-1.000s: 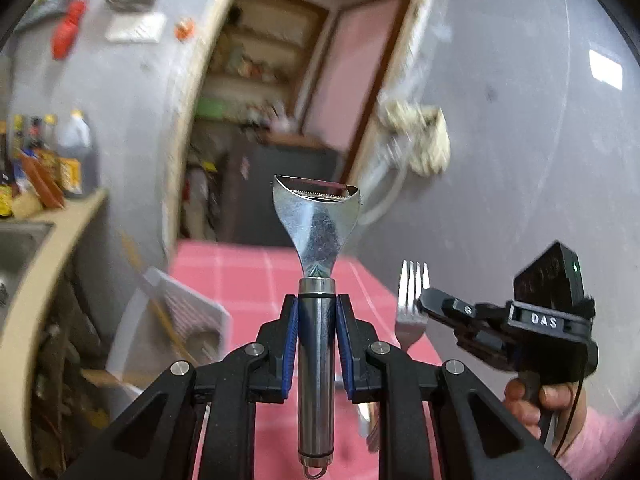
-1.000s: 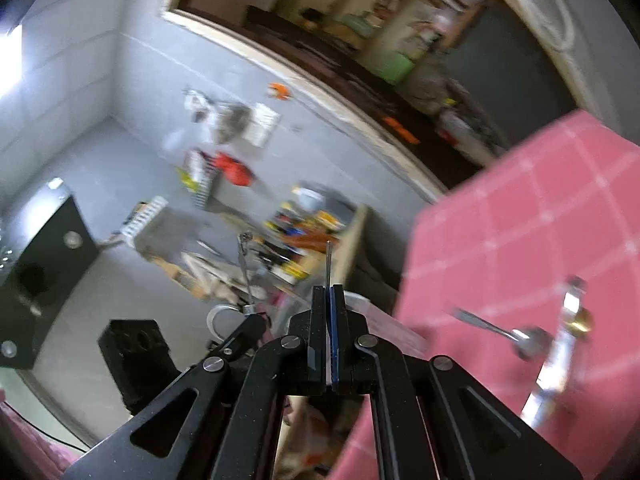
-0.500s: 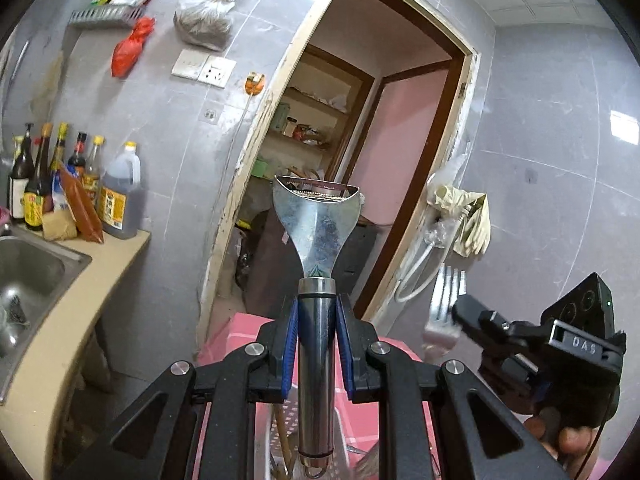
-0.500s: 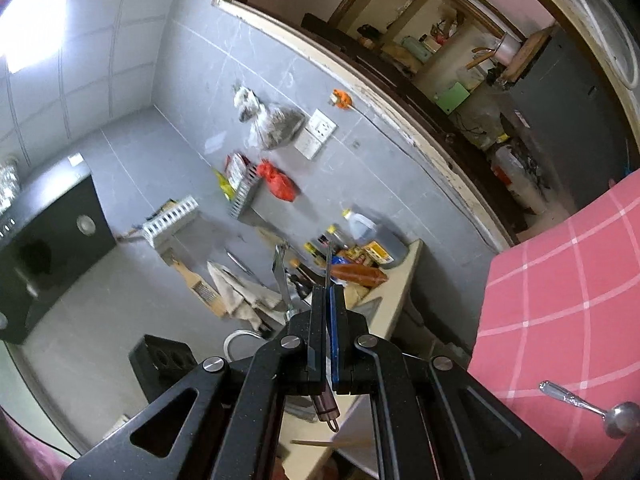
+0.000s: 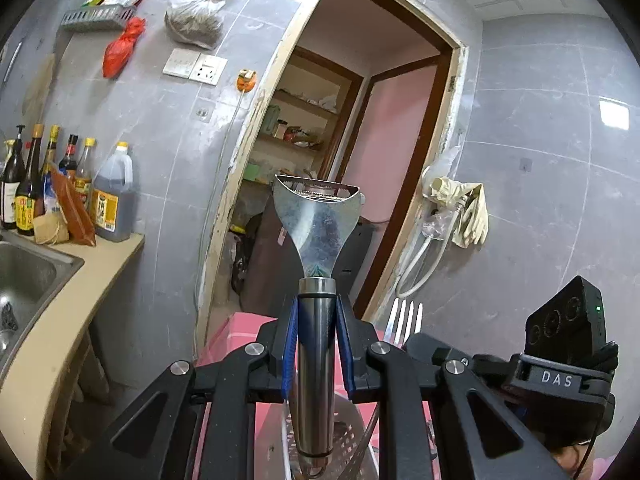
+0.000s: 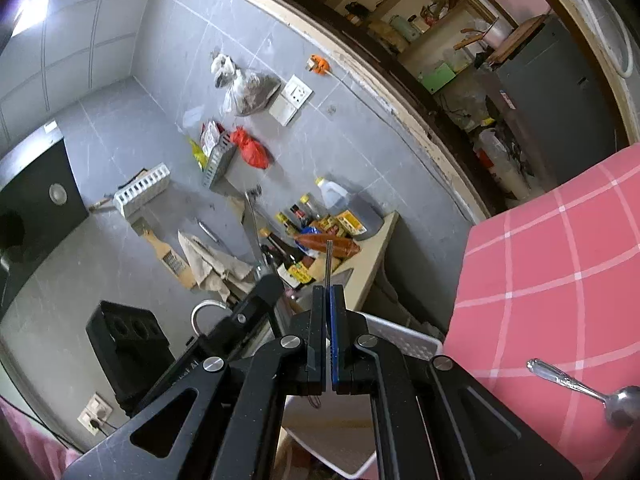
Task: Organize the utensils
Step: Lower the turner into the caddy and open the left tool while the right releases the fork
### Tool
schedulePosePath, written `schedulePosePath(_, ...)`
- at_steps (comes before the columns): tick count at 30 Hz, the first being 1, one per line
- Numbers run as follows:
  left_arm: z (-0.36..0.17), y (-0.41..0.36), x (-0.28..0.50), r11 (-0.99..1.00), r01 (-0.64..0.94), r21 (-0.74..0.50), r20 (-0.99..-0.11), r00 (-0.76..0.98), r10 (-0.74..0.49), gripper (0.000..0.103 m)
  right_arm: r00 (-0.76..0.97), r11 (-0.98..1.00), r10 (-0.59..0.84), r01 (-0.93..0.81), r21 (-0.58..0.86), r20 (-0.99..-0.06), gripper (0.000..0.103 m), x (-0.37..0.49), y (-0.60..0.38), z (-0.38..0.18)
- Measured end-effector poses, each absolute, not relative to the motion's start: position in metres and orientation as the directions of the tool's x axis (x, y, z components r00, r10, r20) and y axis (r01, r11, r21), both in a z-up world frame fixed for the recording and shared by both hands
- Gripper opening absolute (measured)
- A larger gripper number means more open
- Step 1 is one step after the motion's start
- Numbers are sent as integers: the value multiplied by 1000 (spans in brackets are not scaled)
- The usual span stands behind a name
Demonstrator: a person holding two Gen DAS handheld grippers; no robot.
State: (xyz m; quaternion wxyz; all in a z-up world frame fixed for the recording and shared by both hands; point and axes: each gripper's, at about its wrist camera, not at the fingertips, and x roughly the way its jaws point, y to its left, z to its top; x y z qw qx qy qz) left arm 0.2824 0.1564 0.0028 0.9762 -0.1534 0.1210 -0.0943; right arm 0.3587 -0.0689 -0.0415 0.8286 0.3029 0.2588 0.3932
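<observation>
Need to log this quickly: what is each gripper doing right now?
Left gripper: shut on the peeler, gripping its handle.
Right gripper: shut on the fork, seen edge-on in its own camera.

Peeler [image 5: 316, 240]: bright scuffed sheet-metal head, smooth dark polished metal handle. Fork [image 5: 406, 318]: shiny metal. Spoon [image 6: 592, 390]: glossy metal. Left tool [image 5: 316, 344]: matt black plastic, blue pads. Bench [image 6: 560, 272]: pink checked cloth. Basket [image 6: 404, 340]: white plastic. Walls: grey semi-gloss tile.

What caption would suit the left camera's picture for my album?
Left claw grips a metal peeler upright, while the right claw beside it holds a fork.
</observation>
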Motion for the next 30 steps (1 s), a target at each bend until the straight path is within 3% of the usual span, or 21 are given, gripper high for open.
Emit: schedulePosePath(30, -15, 151, 274, 941, 132, -311, -282, 933, -224, 18, 488, 518, 827, -470, 715, -278, 5, 355, -78, -58)
